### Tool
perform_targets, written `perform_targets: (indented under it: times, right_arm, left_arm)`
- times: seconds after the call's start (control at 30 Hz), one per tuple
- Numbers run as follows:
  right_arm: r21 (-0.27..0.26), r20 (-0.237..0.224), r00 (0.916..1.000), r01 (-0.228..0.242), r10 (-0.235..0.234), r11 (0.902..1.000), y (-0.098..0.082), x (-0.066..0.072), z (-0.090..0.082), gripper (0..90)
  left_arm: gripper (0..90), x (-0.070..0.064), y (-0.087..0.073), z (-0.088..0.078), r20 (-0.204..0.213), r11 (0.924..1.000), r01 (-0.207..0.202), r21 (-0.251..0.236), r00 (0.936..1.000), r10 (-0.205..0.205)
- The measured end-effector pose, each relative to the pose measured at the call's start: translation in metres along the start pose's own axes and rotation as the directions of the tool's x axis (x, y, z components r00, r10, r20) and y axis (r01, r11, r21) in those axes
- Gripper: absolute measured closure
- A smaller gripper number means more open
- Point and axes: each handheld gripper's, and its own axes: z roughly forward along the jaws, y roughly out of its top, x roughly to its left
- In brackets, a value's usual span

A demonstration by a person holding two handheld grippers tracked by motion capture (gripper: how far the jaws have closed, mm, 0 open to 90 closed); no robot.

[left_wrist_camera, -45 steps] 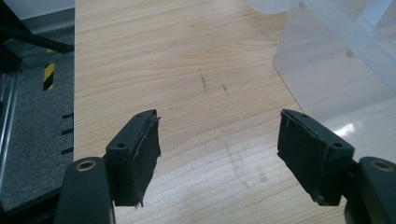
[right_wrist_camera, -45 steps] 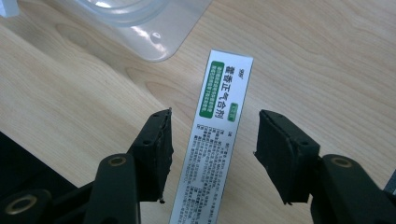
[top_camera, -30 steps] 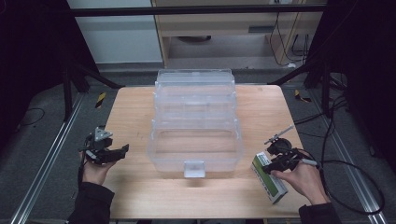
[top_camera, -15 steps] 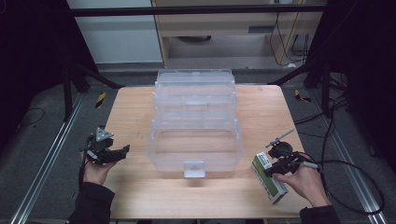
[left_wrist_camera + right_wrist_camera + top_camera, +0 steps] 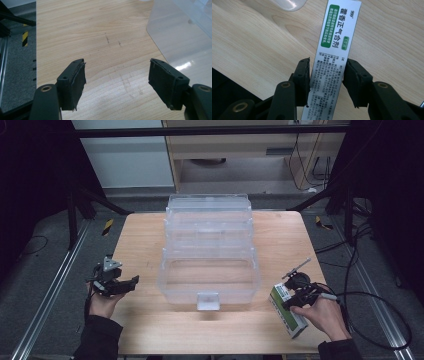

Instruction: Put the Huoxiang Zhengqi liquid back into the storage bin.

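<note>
In the high view, the left gripper (image 5: 131, 282) lay in the person's left hand (image 5: 102, 302) over the wooden table (image 5: 140, 240), pointing toward the clear plastic bin (image 5: 210, 255), which stood well apart from its jaws. The right gripper (image 5: 286, 301), held in the right hand (image 5: 325, 312), sat over the white-and-green box (image 5: 289, 315), which lay flat on the table just beside the near right corner of the bin. At this scale the spread of either pair of jaws could not be made out.

In the left gripper view, the left gripper (image 5: 117, 75) had its jaws spread wide with only bare table (image 5: 75, 30) between them. The rounded corner of the bin (image 5: 180, 37) lay ahead of and beyond the right-hand jaw, not touching it.

In the right gripper view, the right gripper (image 5: 325, 75) straddled the box (image 5: 335, 50), the box running lengthwise between the jaws and on past their tips. The jaws had just been closing with the box between them. The right-hand pad (image 5: 352, 80) met the box's long edge, and the left-hand pad (image 5: 303, 77) stood at the opposite edge, with the box pinched between them. An edge of the bin (image 5: 289, 5) showed far ahead of the left-hand jaw.
</note>
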Motion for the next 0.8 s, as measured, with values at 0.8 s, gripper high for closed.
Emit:
perform_targets:
  times: [0.8]
  right_arm:
    - [0.084,-0.011,0.9999,0.013,-0.012,0.9964,0.0085,-0.0048,-0.0002,63.8]
  left_arm:
    - [28.9,-0.0012,-0.0002,0.0018,-0.002,0.9998,-0.012,0.015,0.9999,0.012]
